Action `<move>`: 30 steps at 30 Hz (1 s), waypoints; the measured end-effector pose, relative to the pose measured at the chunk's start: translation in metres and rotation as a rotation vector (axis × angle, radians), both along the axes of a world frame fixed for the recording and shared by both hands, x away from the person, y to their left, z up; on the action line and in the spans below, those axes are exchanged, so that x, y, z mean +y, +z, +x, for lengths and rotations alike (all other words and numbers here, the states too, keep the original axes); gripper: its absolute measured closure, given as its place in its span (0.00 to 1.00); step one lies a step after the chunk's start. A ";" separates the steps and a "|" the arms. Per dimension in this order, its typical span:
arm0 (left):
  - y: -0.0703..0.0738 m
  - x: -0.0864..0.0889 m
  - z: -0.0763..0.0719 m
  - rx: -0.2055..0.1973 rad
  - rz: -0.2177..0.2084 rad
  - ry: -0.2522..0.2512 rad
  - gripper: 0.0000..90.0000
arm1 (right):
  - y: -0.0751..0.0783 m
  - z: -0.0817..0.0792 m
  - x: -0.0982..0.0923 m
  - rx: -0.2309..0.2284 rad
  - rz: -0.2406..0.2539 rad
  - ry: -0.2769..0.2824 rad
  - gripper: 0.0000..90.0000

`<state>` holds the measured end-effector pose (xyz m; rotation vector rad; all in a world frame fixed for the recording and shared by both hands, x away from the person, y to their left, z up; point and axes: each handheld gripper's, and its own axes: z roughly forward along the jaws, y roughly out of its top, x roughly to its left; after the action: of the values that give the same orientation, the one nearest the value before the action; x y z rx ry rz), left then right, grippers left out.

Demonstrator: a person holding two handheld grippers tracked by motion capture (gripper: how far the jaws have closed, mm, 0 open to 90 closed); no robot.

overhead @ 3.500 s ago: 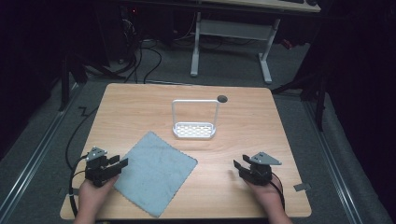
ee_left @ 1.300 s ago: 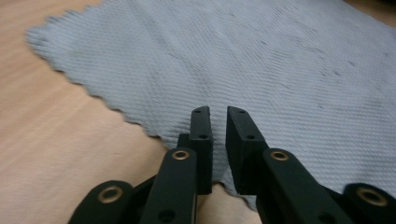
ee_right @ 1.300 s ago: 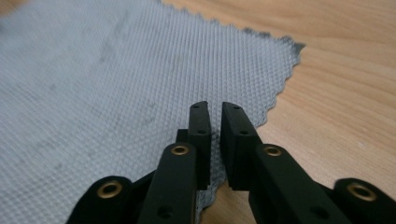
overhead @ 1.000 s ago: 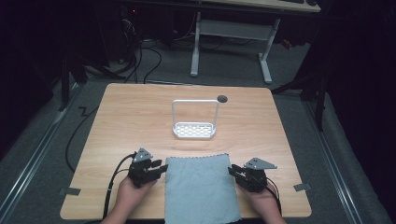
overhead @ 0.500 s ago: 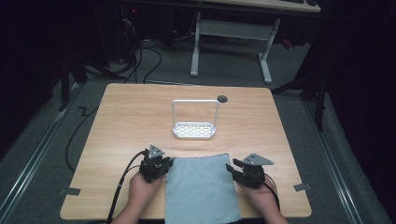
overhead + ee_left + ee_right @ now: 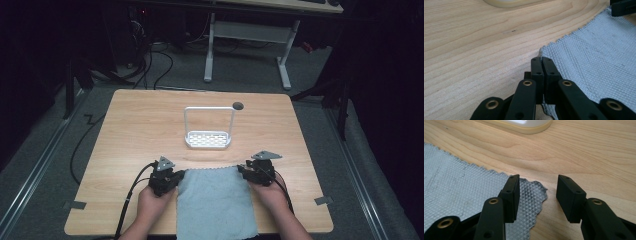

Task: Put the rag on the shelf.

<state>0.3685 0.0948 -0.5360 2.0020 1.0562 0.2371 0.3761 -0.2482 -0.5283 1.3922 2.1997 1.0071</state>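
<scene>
at the table's near edge a cloth (image 6: 216,202) overhangs, its far corners between both tools. left gripper (image 6: 169,180) is pinched together at the left corner; right gripper (image 6: 251,171) gapes astride the right corner. beyond, bare wood surrounds a white rack (image 6: 208,138) mid-table.

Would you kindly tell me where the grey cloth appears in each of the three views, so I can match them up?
High view: the grey cloth lies at the table's near edge, bottom centre, between the two tongs.
Left gripper view: it covers the right side, its corner at the closed jaws.
Right gripper view: it covers the left side, its corner between the open jaws.
Shared landmark: the white rack.
</scene>
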 end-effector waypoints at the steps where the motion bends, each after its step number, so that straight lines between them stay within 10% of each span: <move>1: 0.000 0.000 0.000 0.003 -0.002 0.000 0.99 | 0.000 -0.001 0.001 -0.005 -0.007 0.009 0.62; 12: 0.000 0.000 0.000 0.002 -0.006 0.002 0.99 | -0.002 -0.009 0.014 -0.055 -0.060 0.049 0.98; 30: 0.021 0.015 -0.013 -0.152 -0.139 0.021 0.99 | 0.024 -0.034 0.008 -0.211 0.091 0.060 0.99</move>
<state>0.3559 0.1099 -0.5146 1.8202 0.9708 0.3133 0.3420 -0.2400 -0.5046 1.2026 2.0742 1.2294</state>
